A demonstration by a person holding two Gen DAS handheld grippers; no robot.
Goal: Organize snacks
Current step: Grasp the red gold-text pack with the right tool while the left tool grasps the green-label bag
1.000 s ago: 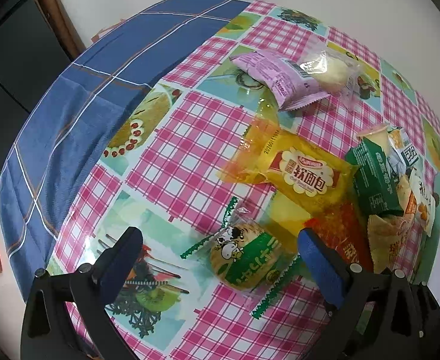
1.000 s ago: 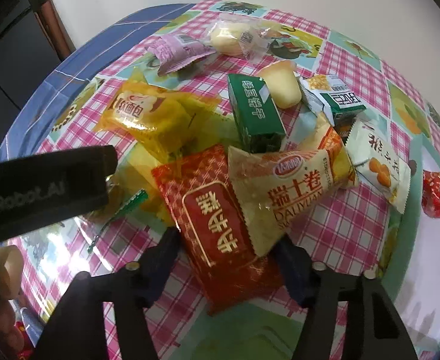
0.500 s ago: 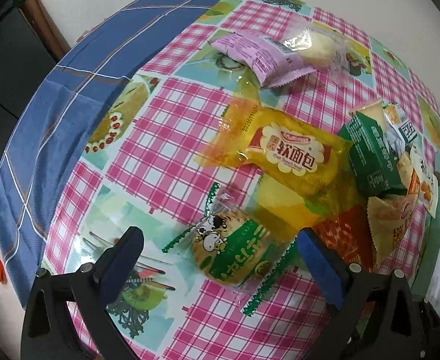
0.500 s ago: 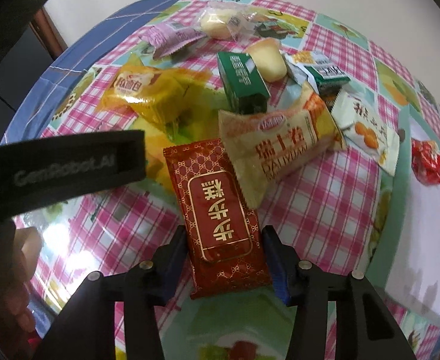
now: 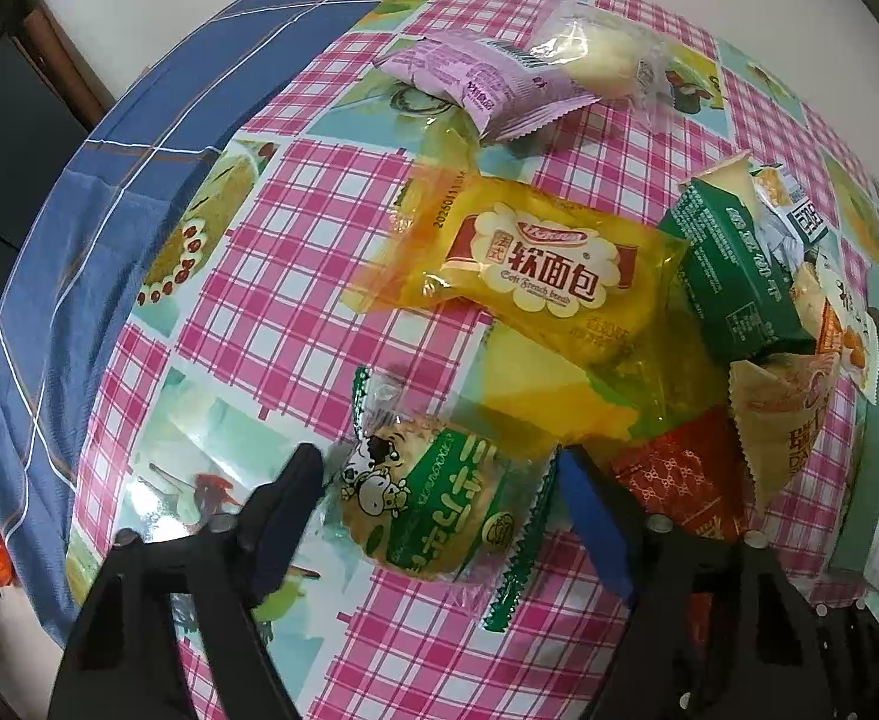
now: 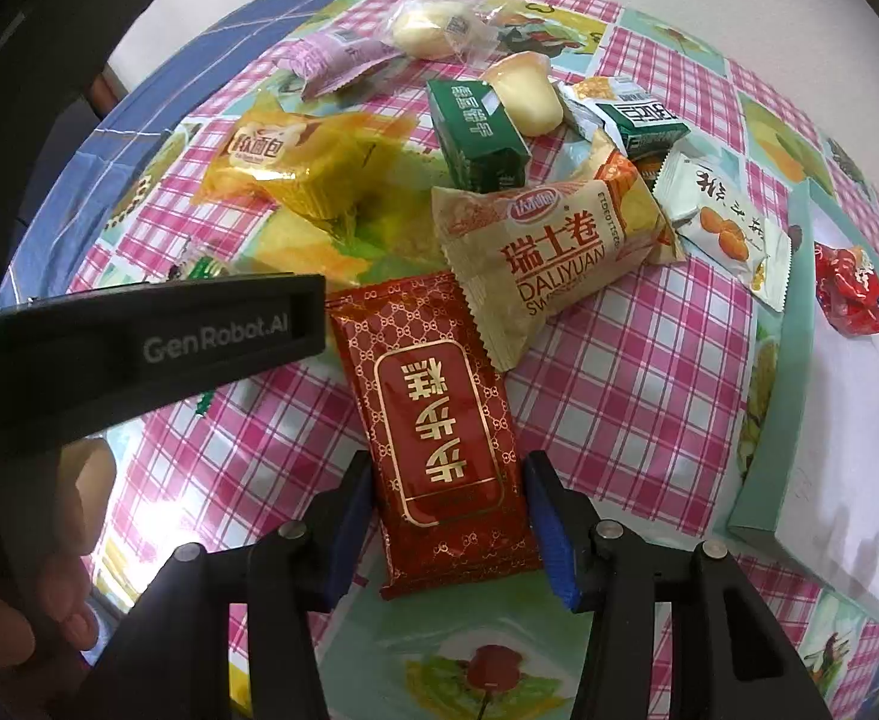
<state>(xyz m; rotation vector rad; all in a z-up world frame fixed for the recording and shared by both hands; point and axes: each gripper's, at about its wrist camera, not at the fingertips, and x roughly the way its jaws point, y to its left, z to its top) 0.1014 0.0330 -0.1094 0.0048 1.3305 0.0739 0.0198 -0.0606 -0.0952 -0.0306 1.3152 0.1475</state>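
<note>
While my right tool (image 6: 448, 516) pinches the glossy red foil packet with gold lettering (image 6: 439, 420) by its long edges near the close end, the packet lies flat between the blue pads, its far end reaching toward the pile ahead. I judge it light and fairly stiff, a pressed cake inside slick film, so the sides are the sound place to grip; too hard a squeeze could crumble it. My left tool (image 5: 439, 468) is part closed around the clear round wrapper with a green band and a cartoon cow (image 5: 433, 504), both pads at or very near its sides, though I cannot tell whether it is truly gripped yet. That one looks soft and crinkly, with serrated green seams that would slip, so I would take it across the plump middle. Just ahead of the left tool on the pink checked counter (image 5: 295, 276) sits the yellow bread bag (image 5: 535, 276), printed "Soft French bread" under Chinese characters. Ahead of the right tool the beige roll packet (image 6: 553, 252) reads "DALIYUAN". Off to the left, the other tool's black body shows "GenRobot.AI".
</note>
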